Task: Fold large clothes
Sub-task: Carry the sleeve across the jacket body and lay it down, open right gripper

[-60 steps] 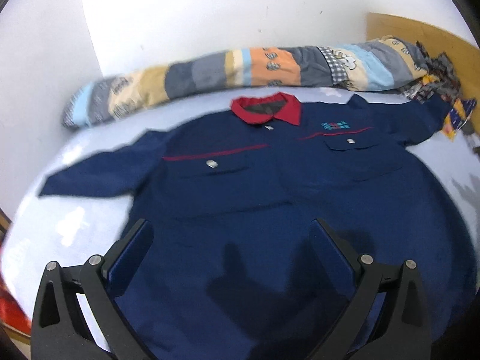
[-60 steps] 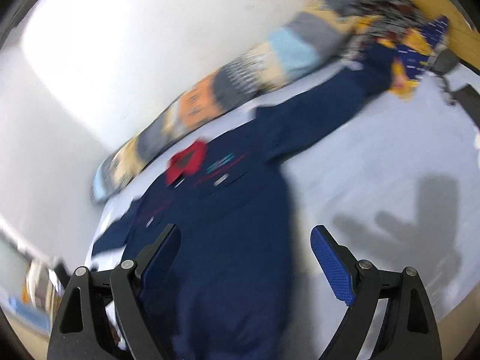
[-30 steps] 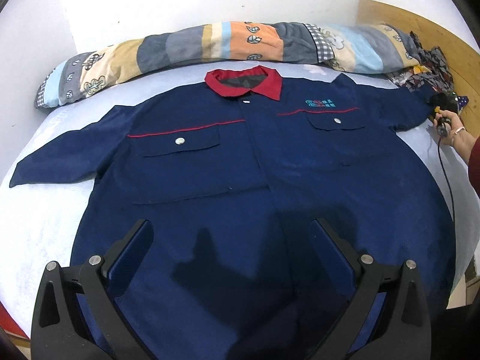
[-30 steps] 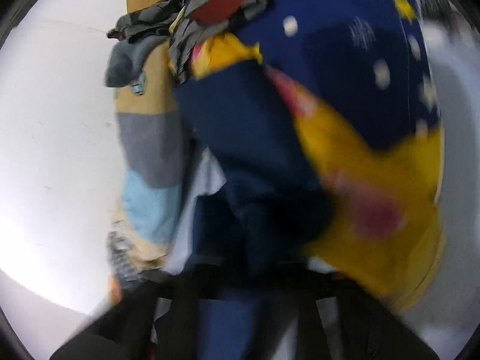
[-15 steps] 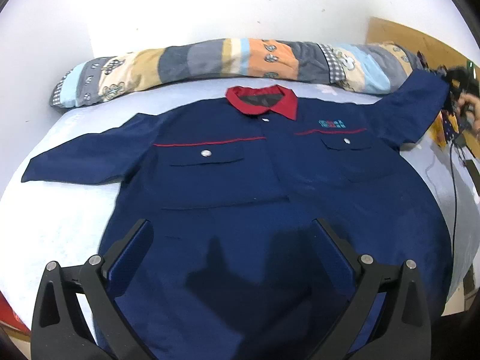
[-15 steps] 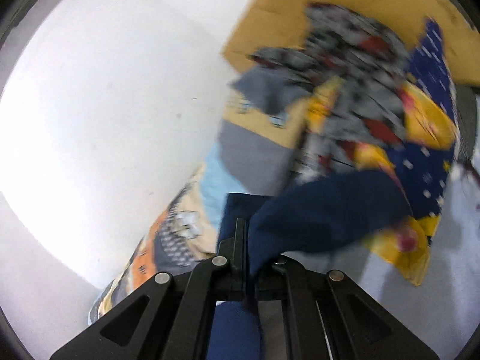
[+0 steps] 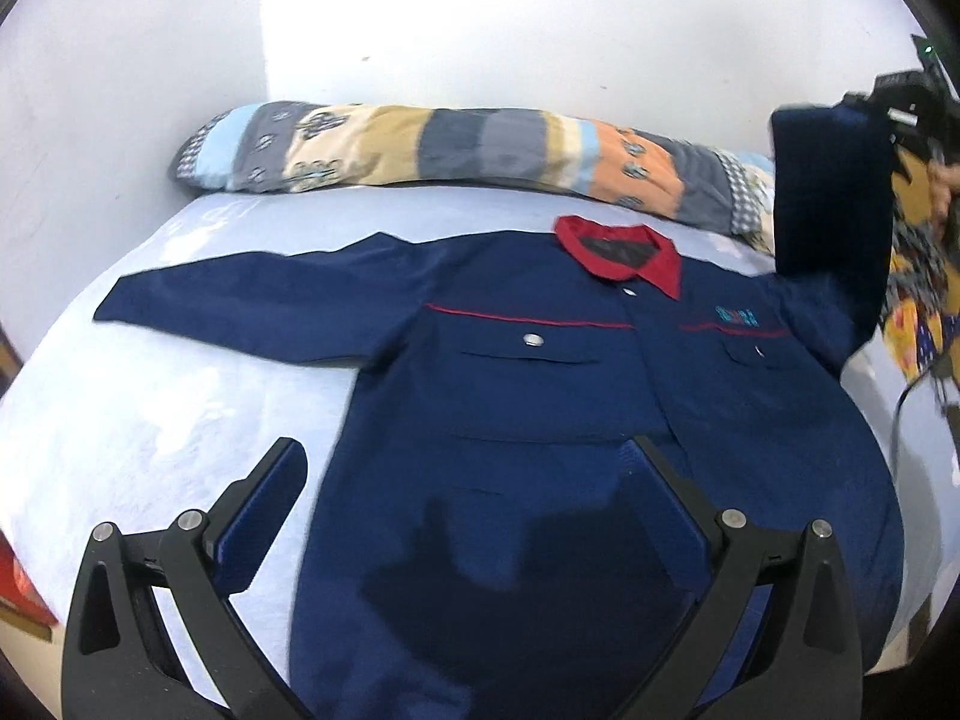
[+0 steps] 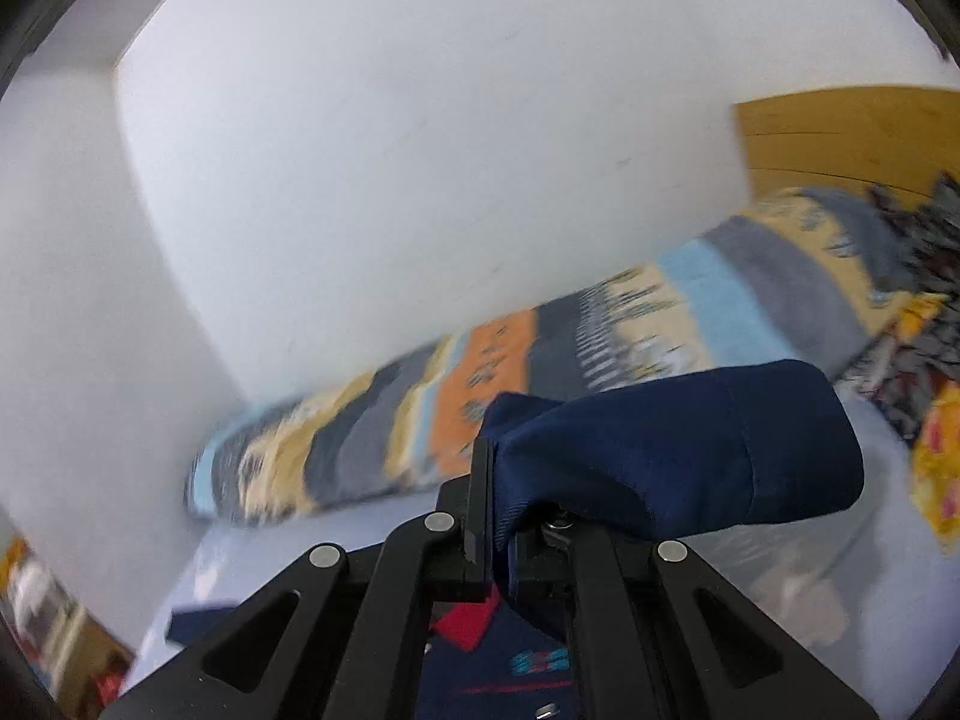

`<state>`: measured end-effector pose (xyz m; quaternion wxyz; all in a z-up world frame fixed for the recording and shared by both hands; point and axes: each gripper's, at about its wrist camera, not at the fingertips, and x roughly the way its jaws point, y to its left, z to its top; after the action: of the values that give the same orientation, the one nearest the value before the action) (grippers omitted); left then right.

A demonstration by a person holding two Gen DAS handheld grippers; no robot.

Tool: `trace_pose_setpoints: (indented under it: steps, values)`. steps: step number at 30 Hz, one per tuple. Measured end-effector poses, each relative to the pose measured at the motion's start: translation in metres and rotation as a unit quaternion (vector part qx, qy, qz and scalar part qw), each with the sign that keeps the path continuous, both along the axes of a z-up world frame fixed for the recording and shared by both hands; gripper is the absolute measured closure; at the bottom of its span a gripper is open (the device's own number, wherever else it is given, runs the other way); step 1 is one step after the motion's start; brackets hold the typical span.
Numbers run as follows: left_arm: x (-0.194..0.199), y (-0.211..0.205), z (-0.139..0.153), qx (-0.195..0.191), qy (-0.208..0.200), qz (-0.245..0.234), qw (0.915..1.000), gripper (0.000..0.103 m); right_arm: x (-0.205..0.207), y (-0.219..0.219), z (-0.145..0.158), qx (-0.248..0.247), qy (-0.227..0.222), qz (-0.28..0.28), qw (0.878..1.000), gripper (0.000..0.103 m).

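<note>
Now the navy shirt (image 7: 540, 396) lies spread front-up on the bed (image 7: 150, 420), its red collar (image 7: 624, 255) toward the striped bolster (image 7: 456, 147). Over its hem hangs the left gripper (image 7: 465, 510), jaws wide and empty. The right gripper (image 8: 498, 504) is clamped on one sleeve's cuff (image 8: 678, 456), lifted above the shirt.

Right wrist view is motion-blurred: the striped bolster (image 8: 540, 396) behind the navy work shirt (image 8: 678, 450) smears, its pattern unreadable. Right tongs (image 8: 495, 504) cover most of the shirt; only bits of red collar, chest logo & a snap show below them, logo txt too blurry to read. Clothes pile (image 8: 924, 324) right of the shirt is cut by the frame edge.

Left wrist view: shirt hem hidden behind left tongs (image 7: 462, 510) & cut at bottom edge. Hand (image 7: 945, 180) by the lifted sleeve is blurred & cropped.
</note>
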<state>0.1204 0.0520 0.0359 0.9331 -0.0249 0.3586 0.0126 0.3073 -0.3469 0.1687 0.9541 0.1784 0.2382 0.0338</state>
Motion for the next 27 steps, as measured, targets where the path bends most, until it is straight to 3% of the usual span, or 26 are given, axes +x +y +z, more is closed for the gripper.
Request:
trace_pose_setpoints:
  steps: [4,6,9,12,13,15,16,17,18,19,21,24,25,27]
  values:
    - [-0.003,0.016,0.004,-0.004,-0.008,0.016,0.9998,0.000,0.017,0.092,-0.043,-0.049,0.039,0.045,0.997,0.099]
    - [-0.003,0.024,0.005,-0.010,-0.009,0.026,0.9996,0.000,0.024,0.147,-0.080,-0.108,0.066,0.066,0.990,0.099]
    - [0.000,0.041,0.004,-0.033,0.000,0.043,0.9985,0.000,0.028,0.221,-0.148,-0.214,0.115,0.098,0.965,0.099]
    - [0.000,0.056,0.004,-0.050,0.002,0.062,0.9969,0.000,0.018,0.289,-0.227,-0.368,0.162,0.137,0.906,0.099]
    - [0.000,0.062,0.004,-0.053,0.001,0.069,0.9962,0.000,0.007,0.316,-0.255,-0.452,0.161,0.145,0.865,0.094]
    - [-0.002,0.070,0.005,-0.061,-0.001,0.076,0.9952,0.000,-0.015,0.347,-0.280,-0.541,0.135,0.167,0.813,0.071]
    - [-0.003,0.076,0.006,-0.067,-0.003,0.082,0.9944,0.000,-0.027,0.357,-0.287,-0.573,0.116,0.176,0.792,0.051]
    - [-0.003,0.079,0.006,-0.069,-0.004,0.086,0.9939,0.000,-0.042,0.366,-0.291,-0.606,0.086,0.183,0.769,0.051]
    - [-0.004,0.084,0.007,-0.073,-0.005,0.093,0.9929,0.000,-0.049,0.368,-0.288,-0.605,0.079,0.198,0.767,0.051]
    - [-0.004,0.089,0.007,-0.077,-0.006,0.098,0.9921,0.000,-0.053,0.370,-0.284,-0.592,0.081,0.211,0.773,0.051]
    - [-0.004,0.095,0.006,-0.088,-0.005,0.104,0.9907,0.000,-0.055,0.360,-0.262,-0.507,0.108,0.245,0.819,0.051]
    - [-0.008,0.101,0.006,-0.096,-0.006,0.111,0.9891,0.000,-0.042,0.310,-0.214,-0.331,0.127,0.247,0.902,0.050]
    - [-0.008,0.102,0.005,-0.099,-0.005,0.111,0.9889,0.000,-0.035,0.292,-0.201,-0.291,0.135,0.232,0.918,0.050]
    - [-0.008,0.103,0.004,-0.100,-0.003,0.111,0.9888,0.000,-0.022,0.272,-0.186,-0.219,0.156,0.238,0.933,0.050]
